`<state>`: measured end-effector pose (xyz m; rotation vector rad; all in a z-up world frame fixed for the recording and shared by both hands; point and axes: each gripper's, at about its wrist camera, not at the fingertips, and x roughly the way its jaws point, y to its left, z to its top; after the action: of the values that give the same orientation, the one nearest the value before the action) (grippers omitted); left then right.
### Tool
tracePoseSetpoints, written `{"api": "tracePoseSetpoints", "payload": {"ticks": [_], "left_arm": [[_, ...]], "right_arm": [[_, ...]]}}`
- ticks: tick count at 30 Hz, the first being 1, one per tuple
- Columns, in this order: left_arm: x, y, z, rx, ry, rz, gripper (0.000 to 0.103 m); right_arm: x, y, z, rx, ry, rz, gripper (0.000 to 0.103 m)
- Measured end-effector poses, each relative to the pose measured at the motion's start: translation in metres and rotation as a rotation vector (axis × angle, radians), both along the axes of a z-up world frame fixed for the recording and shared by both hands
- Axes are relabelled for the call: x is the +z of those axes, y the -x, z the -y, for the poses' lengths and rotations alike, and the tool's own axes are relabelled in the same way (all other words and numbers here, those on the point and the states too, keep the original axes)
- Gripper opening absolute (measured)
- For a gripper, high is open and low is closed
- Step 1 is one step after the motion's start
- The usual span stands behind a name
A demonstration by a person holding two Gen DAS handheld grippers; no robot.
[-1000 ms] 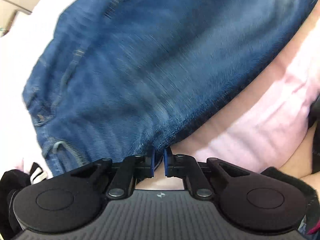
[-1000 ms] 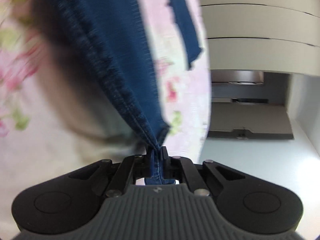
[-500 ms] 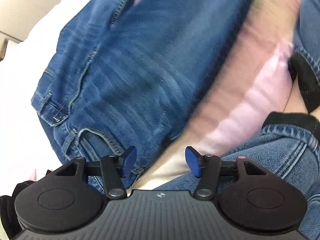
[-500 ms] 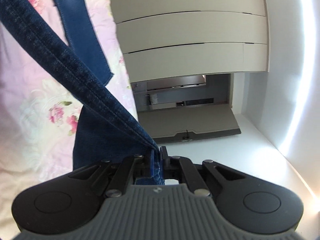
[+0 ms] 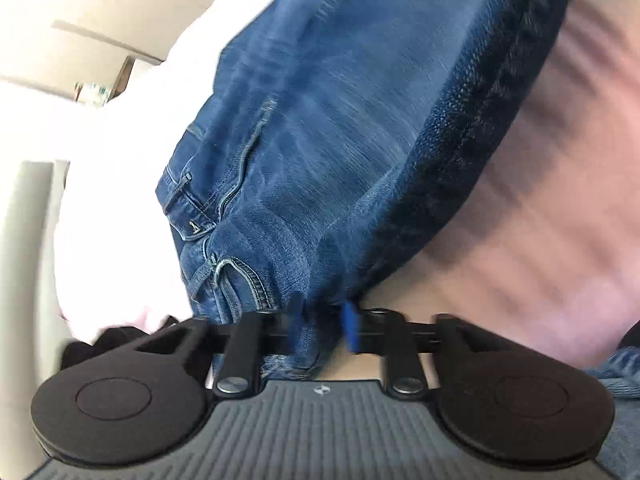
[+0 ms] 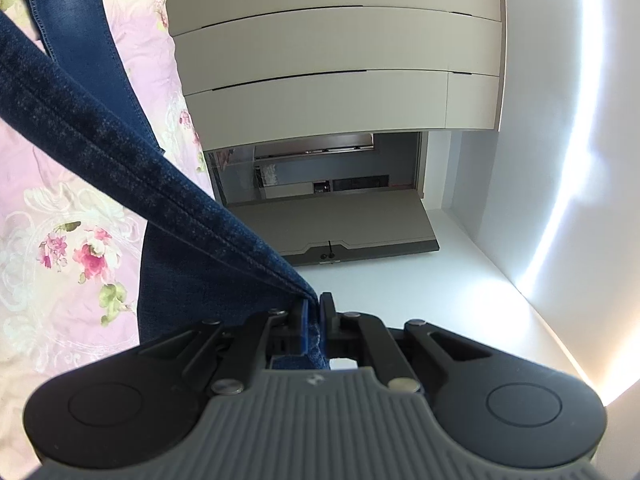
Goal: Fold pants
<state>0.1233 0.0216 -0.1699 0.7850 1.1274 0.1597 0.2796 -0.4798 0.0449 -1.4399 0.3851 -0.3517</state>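
Observation:
The blue denim pants (image 5: 340, 120) lie on a pink bed cover (image 5: 540, 200), with the waistband and a belt loop (image 5: 224, 276) close to my left gripper (image 5: 323, 316). Its jaws are closing, and a bunch of denim at the waist end is gathered between the blue pads (image 5: 351, 322). My right gripper (image 6: 314, 308) is shut on a seamed edge of the pants (image 6: 120, 160) and holds it lifted. That edge stretches taut up and to the left. Another part of the pants (image 6: 76, 20) hangs further back over the bed.
A pink floral bedspread (image 6: 72, 240) fills the left of the right wrist view. A beige wardrobe (image 6: 320, 60) and a white wall (image 6: 520, 160) stand beyond. A person's jeans-clad leg (image 5: 624, 364) shows low on the right, and a black item (image 5: 116, 336) low on the left.
My left gripper let go of the hem, opened wide, then closed in on denim near the waistband. My right gripper rose with the held edge, so its view swung from the bed to the wardrobe.

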Motion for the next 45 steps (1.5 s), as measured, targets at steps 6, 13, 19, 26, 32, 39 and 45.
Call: {"api": "tracePoseSetpoints", "payload": {"ticks": [6, 13, 19, 26, 32, 39, 45], "left_arm": [[0.046, 0.025, -0.032, 0.011, 0.166, 0.257, 0.014], [0.12, 0.018, -0.067, 0.042, 0.34, 0.45, 0.013], [0.151, -0.037, -0.093, 0.044, 0.433, 0.42, 0.013], [0.144, -0.131, -0.106, 0.058, 0.404, 0.335, 0.013], [0.109, -0.222, -0.118, 0.11, 0.336, 0.259, 0.013], [0.065, -0.293, -0.146, 0.19, 0.332, 0.169, 0.014], [0.075, -0.311, -0.16, 0.231, 0.344, 0.234, 0.014]], "right_arm": [[0.0, -0.001, -0.001, -0.064, 0.004, 0.005, 0.0], [-0.004, -0.027, -0.003, -0.129, -0.018, 0.02, 0.0], [-0.008, -0.067, -0.005, -0.175, -0.065, 0.02, 0.0], [-0.047, -0.152, -0.009, -0.197, -0.077, -0.047, 0.0], [-0.111, -0.246, -0.025, -0.192, -0.066, -0.164, 0.0], [-0.189, -0.352, -0.065, -0.166, 0.001, -0.263, 0.0], [-0.221, -0.417, -0.101, -0.167, 0.041, -0.237, 0.0]]}}
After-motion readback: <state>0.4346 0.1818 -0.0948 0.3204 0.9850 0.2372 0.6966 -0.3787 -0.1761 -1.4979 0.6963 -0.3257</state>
